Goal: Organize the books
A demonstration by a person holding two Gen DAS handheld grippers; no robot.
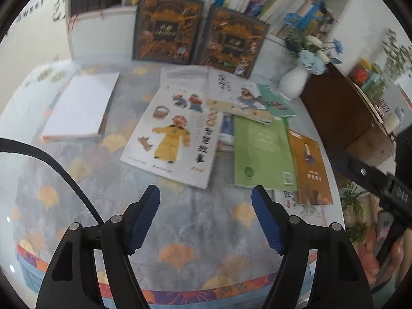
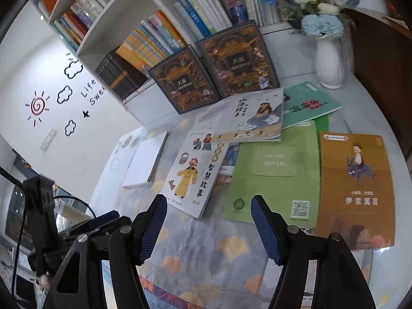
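Note:
Several thin books lie scattered on the table. A white book with a yellow-robed figure [image 1: 175, 136] [image 2: 191, 173] lies in the middle, a light green book [image 1: 262, 152] [image 2: 274, 172] to its right, then an orange-brown book [image 1: 310, 170] [image 2: 356, 188]. Behind them lie a white book with a bearded figure [image 2: 257, 117] and a dark green one [image 2: 310, 104]. A white stack [image 1: 82, 105] [image 2: 146, 162] sits at the left. My left gripper [image 1: 206, 198] hovers open, nothing between its blue pads. My right gripper [image 2: 208, 206] is open and empty too, near the front edges of the white and green books.
Two dark ornate books [image 1: 167, 29] [image 2: 238, 59] lean against a white bookshelf [image 2: 113, 15] full of upright books. A white vase with blue flowers [image 1: 296, 79] [image 2: 329, 59] stands at the back right, beside a brown cabinet [image 1: 342, 113]. The patterned tablecloth [image 1: 195, 234] covers the table.

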